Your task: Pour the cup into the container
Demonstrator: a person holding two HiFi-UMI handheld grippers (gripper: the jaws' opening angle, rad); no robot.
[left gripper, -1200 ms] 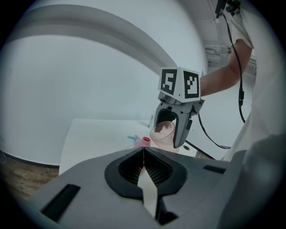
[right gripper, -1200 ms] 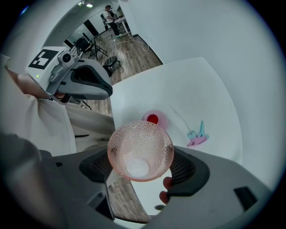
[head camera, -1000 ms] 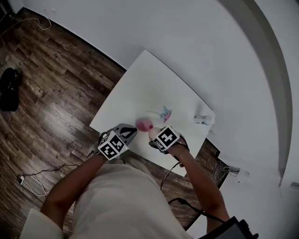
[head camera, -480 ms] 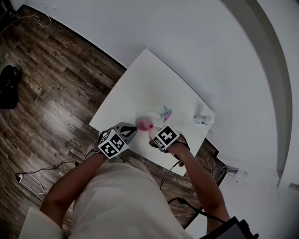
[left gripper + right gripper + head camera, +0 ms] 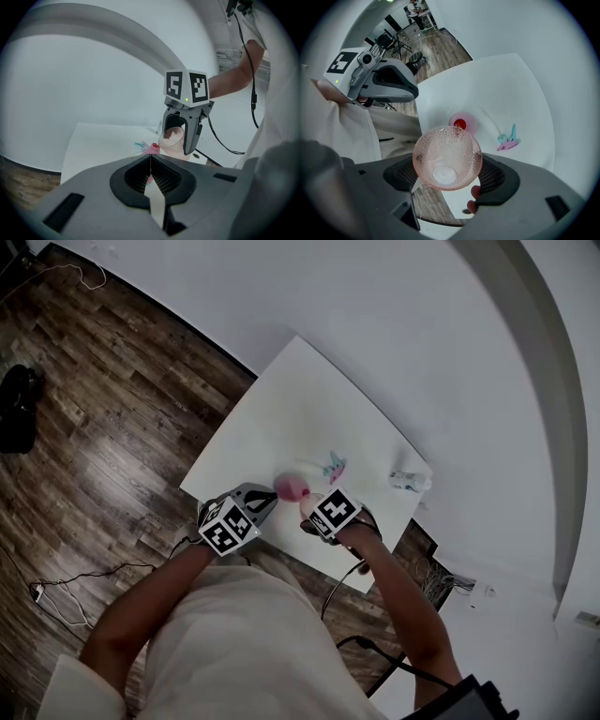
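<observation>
My right gripper (image 5: 449, 174) is shut on a pink dimpled see-through cup (image 5: 447, 157), held tilted above the near part of the white table (image 5: 281, 409); nothing shows inside the cup. A small pink container (image 5: 461, 123) with red in it stands on the table just beyond the cup. The left gripper view shows the right gripper (image 5: 180, 137) with the cup (image 5: 172, 138) just above and right of the container (image 5: 152, 149). My left gripper (image 5: 150, 161) is shut on nothing, left of the container (image 5: 292, 487) and aimed at it. The head view has both, left gripper (image 5: 262, 503) and right gripper (image 5: 315, 508).
A teal and pink clip (image 5: 508, 139) lies on the table past the container. A small white object (image 5: 410, 481) sits near the table's right edge. Wood floor (image 5: 103, 427) with cables surrounds the table, and a white wall stands behind it.
</observation>
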